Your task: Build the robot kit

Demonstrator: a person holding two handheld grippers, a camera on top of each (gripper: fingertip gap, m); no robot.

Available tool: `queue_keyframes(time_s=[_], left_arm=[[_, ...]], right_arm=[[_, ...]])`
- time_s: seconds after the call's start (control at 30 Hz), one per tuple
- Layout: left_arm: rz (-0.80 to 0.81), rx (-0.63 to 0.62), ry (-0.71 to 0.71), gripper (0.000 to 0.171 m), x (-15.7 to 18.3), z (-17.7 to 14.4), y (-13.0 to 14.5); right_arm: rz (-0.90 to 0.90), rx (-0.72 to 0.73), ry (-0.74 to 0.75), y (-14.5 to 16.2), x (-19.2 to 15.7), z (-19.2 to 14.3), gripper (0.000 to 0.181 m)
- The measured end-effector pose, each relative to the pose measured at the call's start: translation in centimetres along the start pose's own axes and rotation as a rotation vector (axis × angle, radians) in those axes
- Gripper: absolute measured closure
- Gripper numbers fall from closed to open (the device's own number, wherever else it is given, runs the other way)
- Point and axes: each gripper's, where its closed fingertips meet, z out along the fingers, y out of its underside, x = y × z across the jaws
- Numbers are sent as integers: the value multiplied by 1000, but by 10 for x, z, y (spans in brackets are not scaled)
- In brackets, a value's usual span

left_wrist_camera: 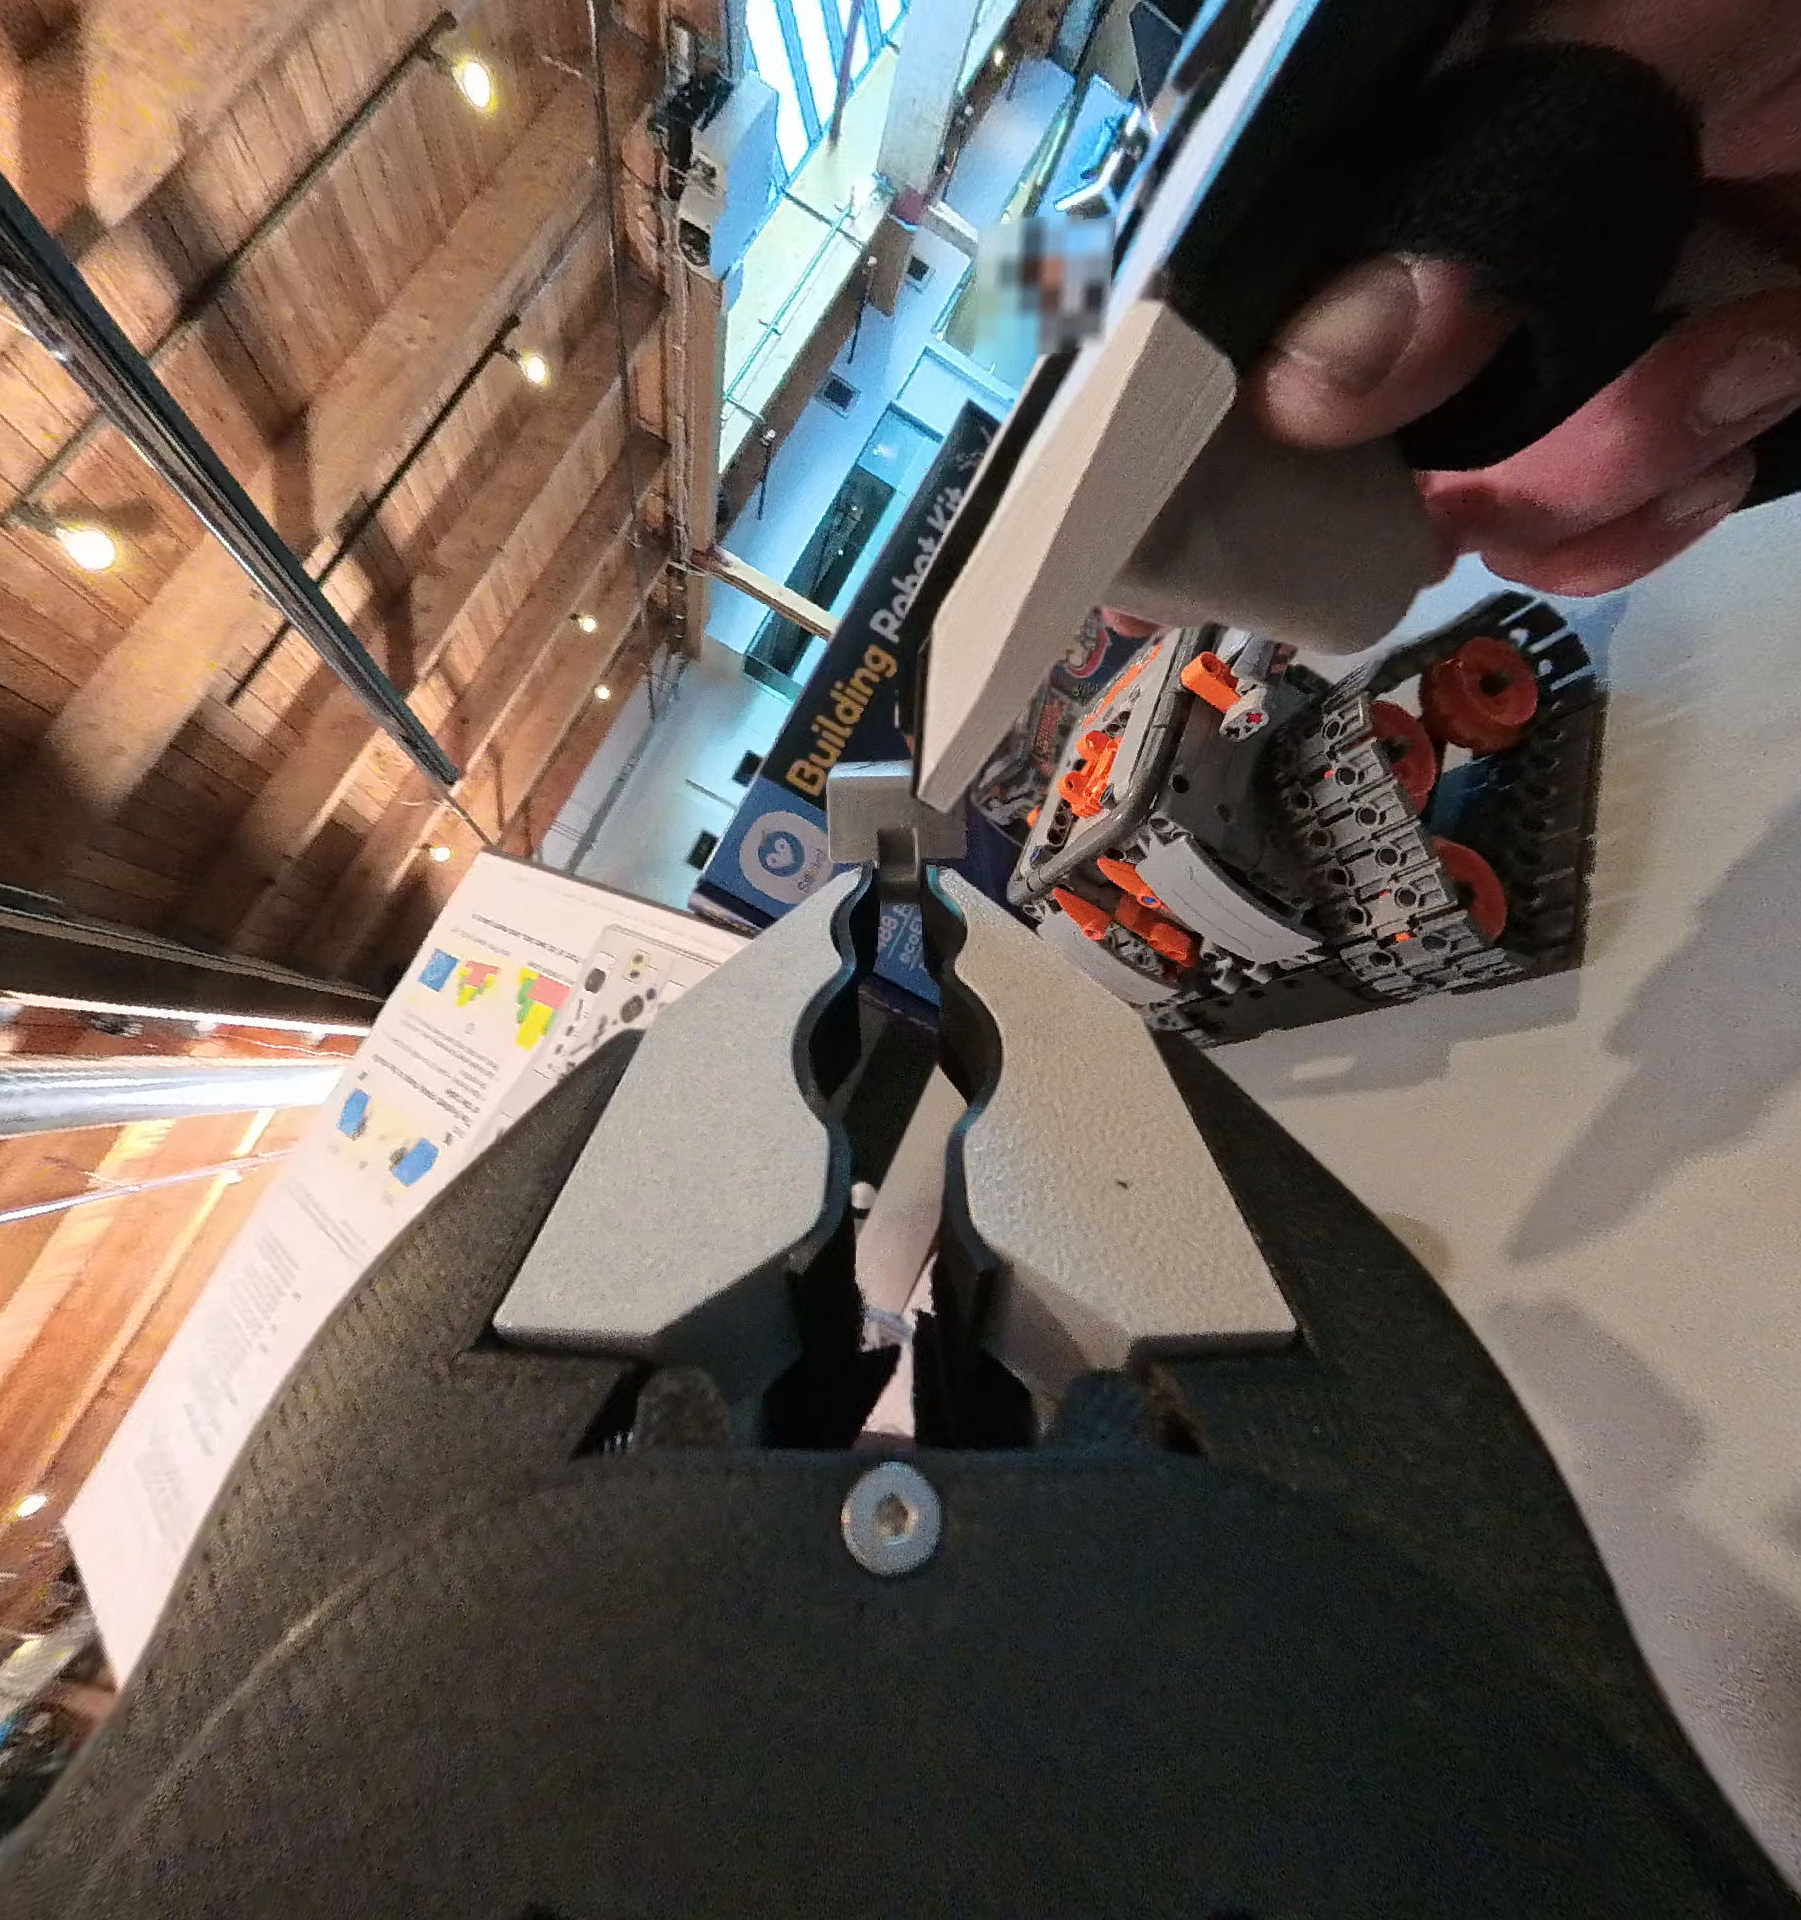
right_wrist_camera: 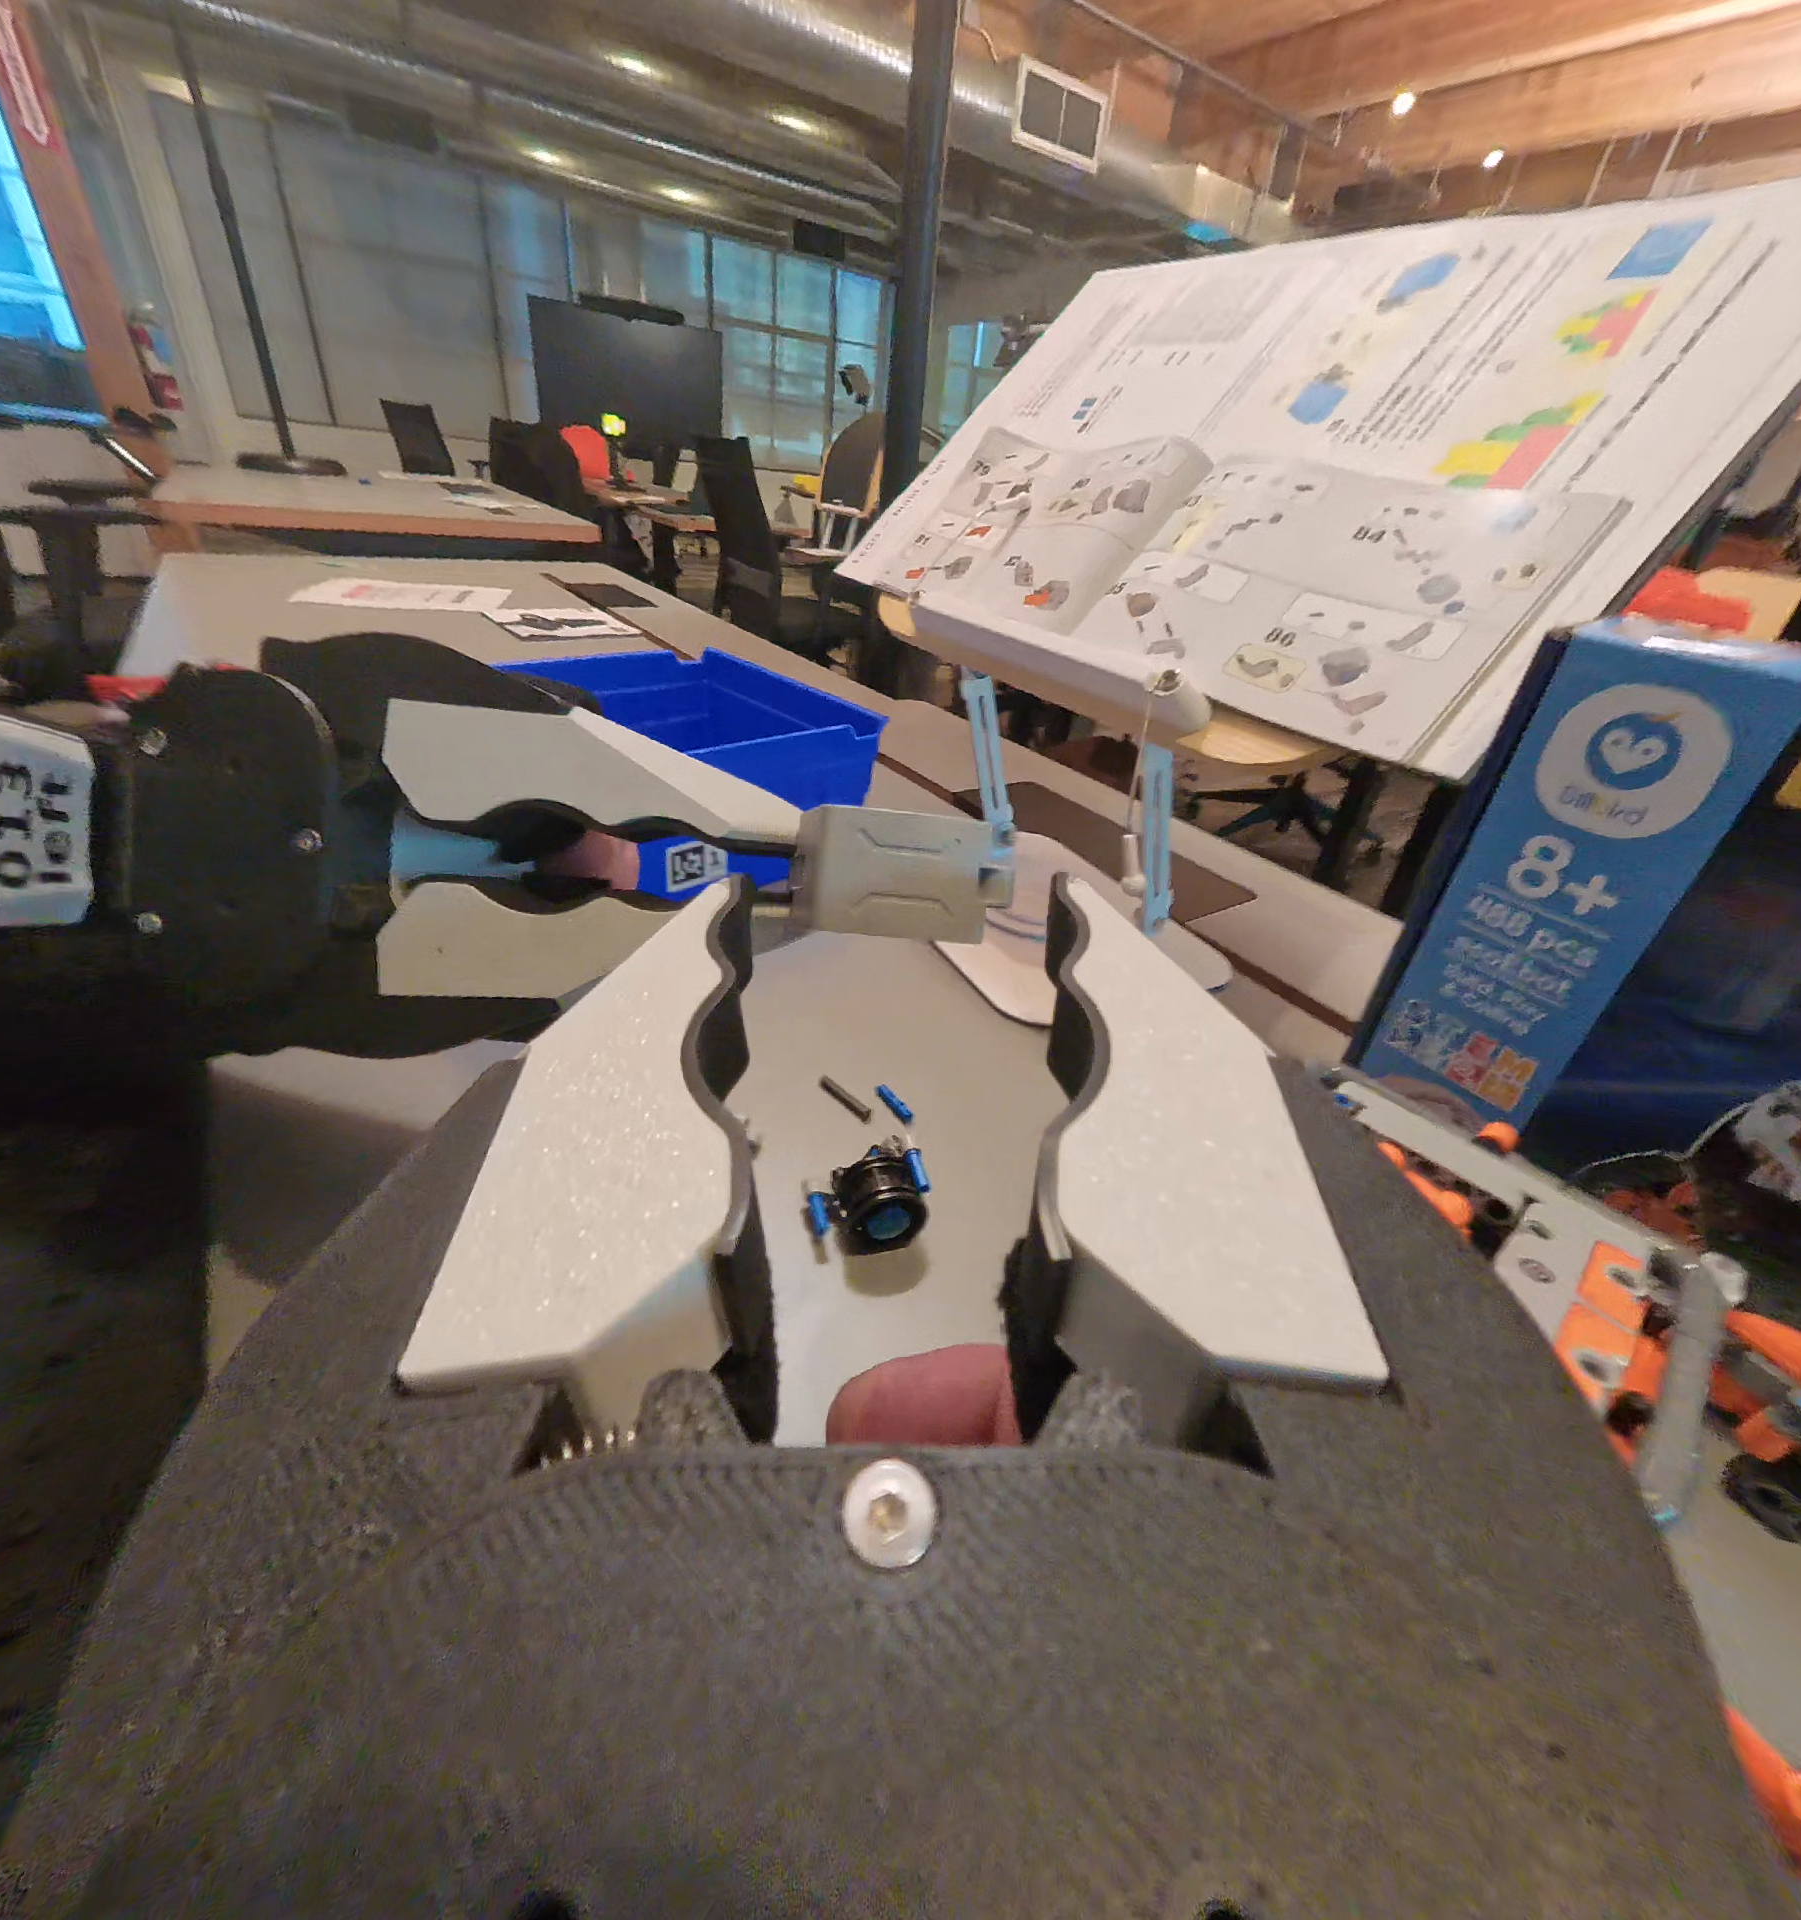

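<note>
My left gripper (left_wrist_camera: 901,883) is shut on a small grey panel piece (left_wrist_camera: 880,816), pinched at its tips by a narrow tab. In the right wrist view the left gripper (right_wrist_camera: 782,862) comes in from the left and holds the same grey piece (right_wrist_camera: 896,873) in the air. My right gripper (right_wrist_camera: 898,899) is open and empty, its fingertips on either side of the piece without touching it. One of its fingers (left_wrist_camera: 1062,540) shows in the left wrist view, held by a gloved hand (left_wrist_camera: 1498,312). A small black and blue assembly (right_wrist_camera: 875,1195) lies on the table below.
Loose black (right_wrist_camera: 844,1098) and blue (right_wrist_camera: 894,1103) pins lie by the assembly. A grey and orange tracked model (left_wrist_camera: 1322,821) (right_wrist_camera: 1654,1299) stands at the right beside a blue box (right_wrist_camera: 1582,883). An instruction book on a stand (right_wrist_camera: 1343,468) and a blue bin (right_wrist_camera: 730,717) are behind. Left and right tips are no more than a few centimetres apart.
</note>
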Motion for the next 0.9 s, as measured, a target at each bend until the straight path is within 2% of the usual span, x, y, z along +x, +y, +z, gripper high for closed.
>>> queue_keyframes(time_s=[0.17,0.3,0.63,0.67,0.7,0.73,0.9], left_arm=[[62,18,-17,167,3,-1,-8],[77,25,-21,167,4,-1,-11],[80,43,-36,167,3,-2,-15],[80,44,-37,167,3,-2,-15],[80,43,-36,167,3,-2,-15],[76,43,-37,167,3,-2,-15],[87,39,-40,167,3,-1,-15]], right_arm=[[-114,0,23,-1,-5,0,137],[-112,4,11,-1,-4,-2,149],[-134,32,1,-5,-6,-4,150],[-138,32,-3,-5,-6,-4,151],[-145,29,-24,-4,-10,-4,165],[-154,35,-19,-5,-10,-4,166],[-149,34,-12,-5,-8,-4,162]])
